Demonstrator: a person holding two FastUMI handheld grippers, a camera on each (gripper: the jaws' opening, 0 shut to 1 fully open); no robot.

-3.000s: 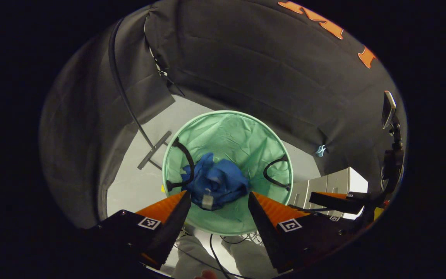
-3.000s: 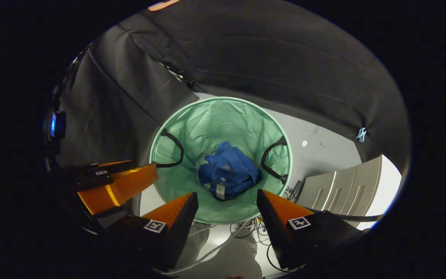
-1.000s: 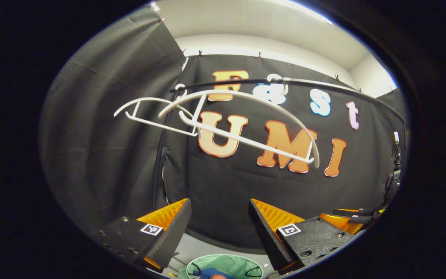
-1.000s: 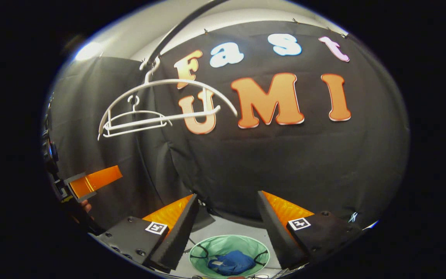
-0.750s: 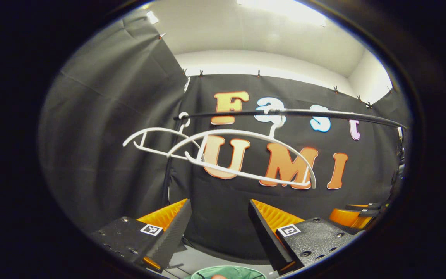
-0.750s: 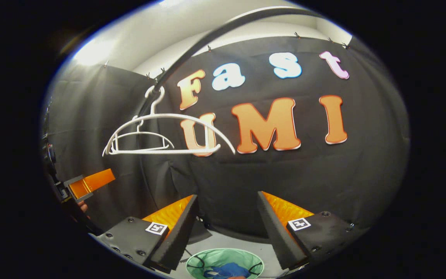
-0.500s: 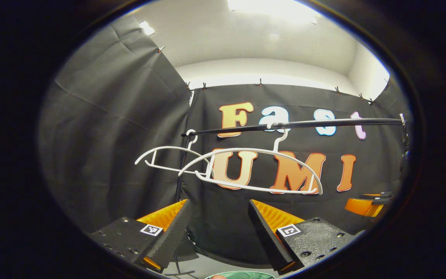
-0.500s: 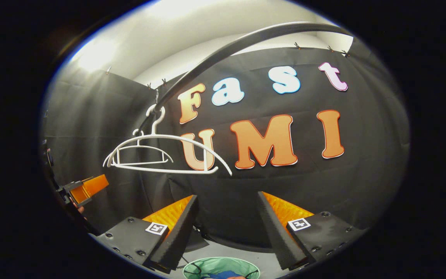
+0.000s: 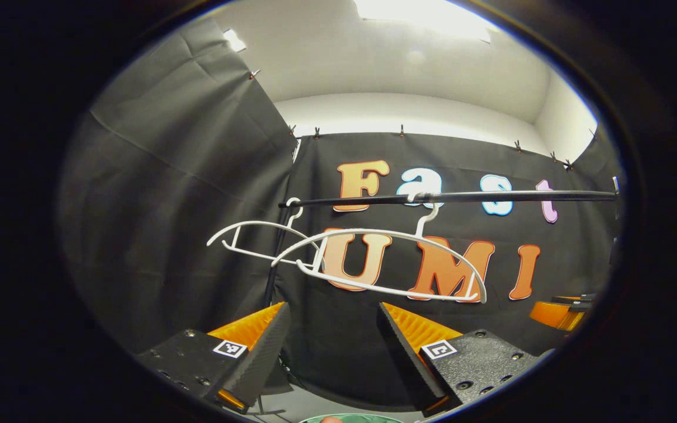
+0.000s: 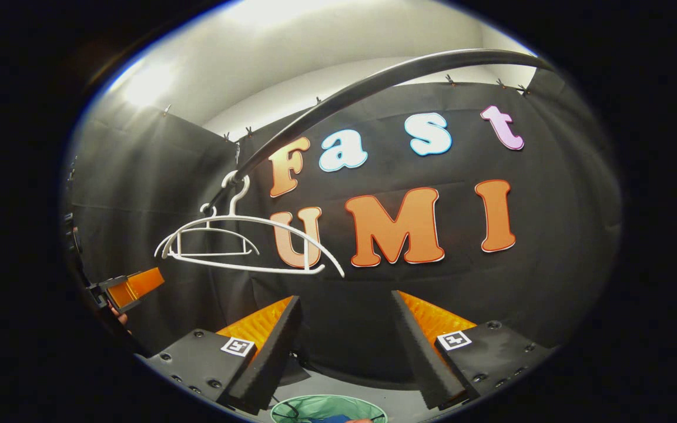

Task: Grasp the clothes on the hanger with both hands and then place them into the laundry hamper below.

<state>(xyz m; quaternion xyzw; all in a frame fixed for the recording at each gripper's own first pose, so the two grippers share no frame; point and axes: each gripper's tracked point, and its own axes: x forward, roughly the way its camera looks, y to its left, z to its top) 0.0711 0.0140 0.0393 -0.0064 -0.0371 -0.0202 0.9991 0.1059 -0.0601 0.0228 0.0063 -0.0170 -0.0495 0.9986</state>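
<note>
Two bare white hangers hang from a black rail [image 9: 491, 197]: the near hanger [image 9: 385, 231] and, behind it to the left, the far hanger [image 9: 250, 222]. In the right gripper view the near hanger [image 10: 244, 218] hangs upper left under the curved rail [image 10: 374, 76]. My left gripper [image 9: 331, 306] is open and holds nothing, below the hangers. My right gripper [image 10: 345, 296] is open too, with nothing between its fingers. The green hamper [image 10: 315, 407] peeks in at the bottom edge, with a sliver of blue clothing [image 10: 329, 419] inside it.
Black cloth walls close the booth behind and on the left. The right gripper [image 9: 556, 312] shows at the right edge of the left gripper view. The left gripper [image 10: 133, 288] shows at the left edge of the right gripper view, a hand behind it.
Both grippers rose from over the hamper, where the blue clothing lies, and now face the rail. In the last second the views tilted further up and the hamper slid to the bottom edge.
</note>
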